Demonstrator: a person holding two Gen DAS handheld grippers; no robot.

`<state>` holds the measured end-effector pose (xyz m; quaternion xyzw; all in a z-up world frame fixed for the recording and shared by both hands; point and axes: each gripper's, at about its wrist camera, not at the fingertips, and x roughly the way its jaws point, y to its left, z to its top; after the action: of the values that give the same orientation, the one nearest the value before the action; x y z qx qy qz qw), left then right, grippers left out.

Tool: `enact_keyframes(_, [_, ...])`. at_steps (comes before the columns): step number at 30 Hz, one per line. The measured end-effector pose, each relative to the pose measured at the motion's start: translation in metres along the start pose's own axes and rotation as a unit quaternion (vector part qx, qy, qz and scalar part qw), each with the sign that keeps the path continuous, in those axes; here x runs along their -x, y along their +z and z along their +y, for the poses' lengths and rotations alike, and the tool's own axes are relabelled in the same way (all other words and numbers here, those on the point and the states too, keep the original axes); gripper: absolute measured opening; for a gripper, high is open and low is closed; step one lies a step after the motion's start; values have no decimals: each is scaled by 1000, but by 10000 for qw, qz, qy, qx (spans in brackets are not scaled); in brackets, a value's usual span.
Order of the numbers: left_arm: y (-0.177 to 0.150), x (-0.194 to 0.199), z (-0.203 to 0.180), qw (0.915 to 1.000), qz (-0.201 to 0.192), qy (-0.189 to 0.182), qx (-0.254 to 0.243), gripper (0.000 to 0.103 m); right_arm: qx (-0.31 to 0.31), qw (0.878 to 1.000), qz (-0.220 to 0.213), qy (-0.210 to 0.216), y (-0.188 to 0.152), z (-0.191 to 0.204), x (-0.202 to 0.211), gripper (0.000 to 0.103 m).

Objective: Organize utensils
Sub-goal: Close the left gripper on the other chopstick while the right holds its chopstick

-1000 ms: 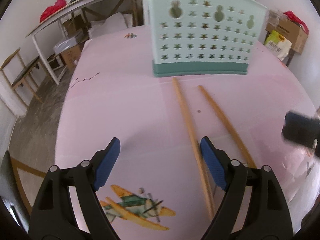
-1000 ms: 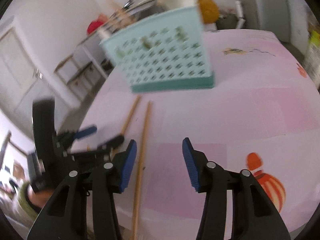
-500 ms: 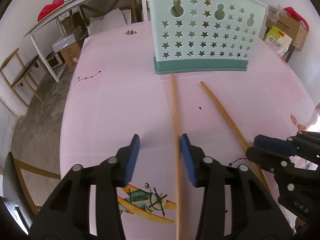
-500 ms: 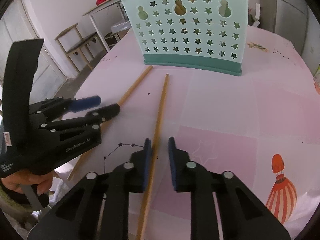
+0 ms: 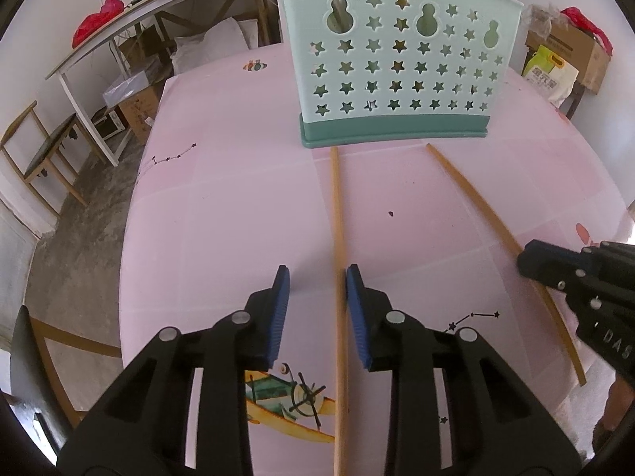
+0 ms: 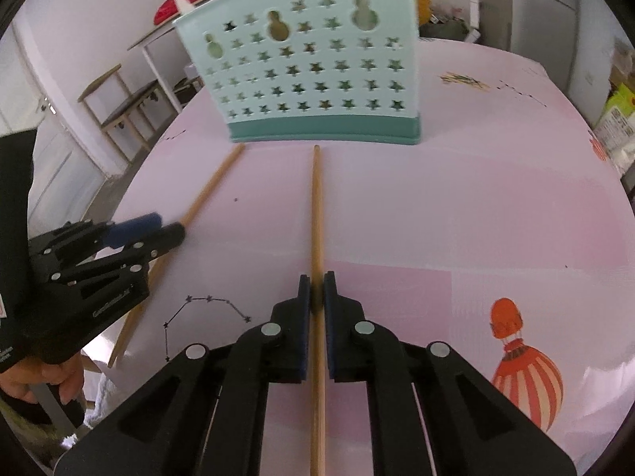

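Left tool [image 5: 316, 283] closing; right tool [image 6: 316, 291] seemingly clamped.

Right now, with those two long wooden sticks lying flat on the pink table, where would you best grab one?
Take a chopstick across its thin shaft, near the end away from the holder, coming down from above with a pad each side. It lies flat and straight, so only its sides are free. The right hand-held gripper is shut on it there; the left hand-held gripper is closing astride the other chopstick.

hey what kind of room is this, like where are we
Probably a home room used partly for storage. A table with a pink cartoon-print cover holds a star-cut utensil holder and wooden chopsticks; cardboard boxes and a wooden chair stand on a bare concrete floor.
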<state>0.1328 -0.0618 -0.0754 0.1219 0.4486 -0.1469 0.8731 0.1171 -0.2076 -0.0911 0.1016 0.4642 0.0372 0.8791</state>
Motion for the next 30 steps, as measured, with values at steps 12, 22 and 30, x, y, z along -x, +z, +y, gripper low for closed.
enact_keyframes(12, [1,2,-2,10000,11,40,-28,27,-118,9999,6,20,1,-5,-1,7])
enact_keyframes(22, [1,2,-3,10000,14,37,-31,26,-142,9999,16,38,1,-5,-1,7])
enact_keyframes(30, [0,2,-1,10000,19,-30,5,12,-151,9999,17,46,1,-5,-1,7])
